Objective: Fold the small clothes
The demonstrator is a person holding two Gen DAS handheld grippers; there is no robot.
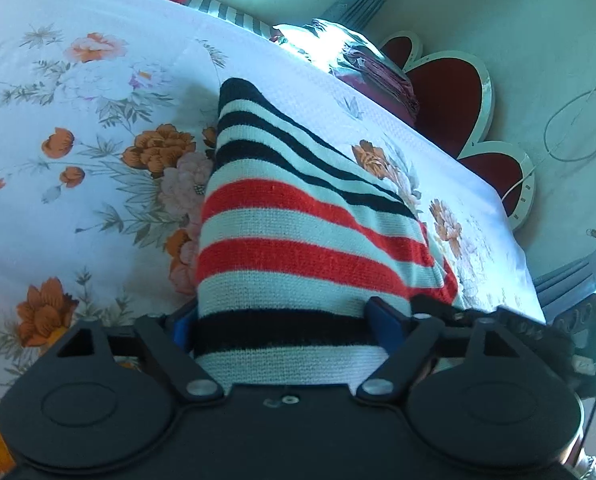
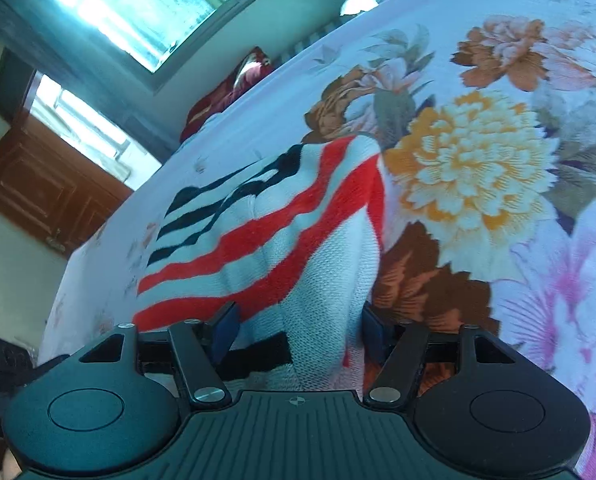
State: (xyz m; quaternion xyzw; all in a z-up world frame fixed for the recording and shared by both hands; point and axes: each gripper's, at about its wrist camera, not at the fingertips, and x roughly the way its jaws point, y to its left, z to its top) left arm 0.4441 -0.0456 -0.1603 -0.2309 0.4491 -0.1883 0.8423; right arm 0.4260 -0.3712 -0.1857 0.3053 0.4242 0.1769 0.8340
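A small knitted garment (image 1: 281, 220) with white, red and black stripes lies on a floral bedsheet (image 1: 77, 120). Its near end passes between the blue fingers of my left gripper (image 1: 285, 324), which stands wide apart with the cloth draped through it. In the right wrist view the same garment (image 2: 265, 232) runs between the blue fingers of my right gripper (image 2: 298, 332), also spread wide around the bunched cloth. The fingertips of both are hidden by the fabric. Whether either one pinches the cloth does not show.
The bed has a red heart-shaped headboard (image 1: 454, 96) with folded bedding (image 1: 378, 76) against it. A white cable (image 1: 578, 128) hangs on the wall. A dark red pillow (image 2: 225, 92), a window (image 2: 137, 12) and a wooden door (image 2: 45, 184) show in the right wrist view.
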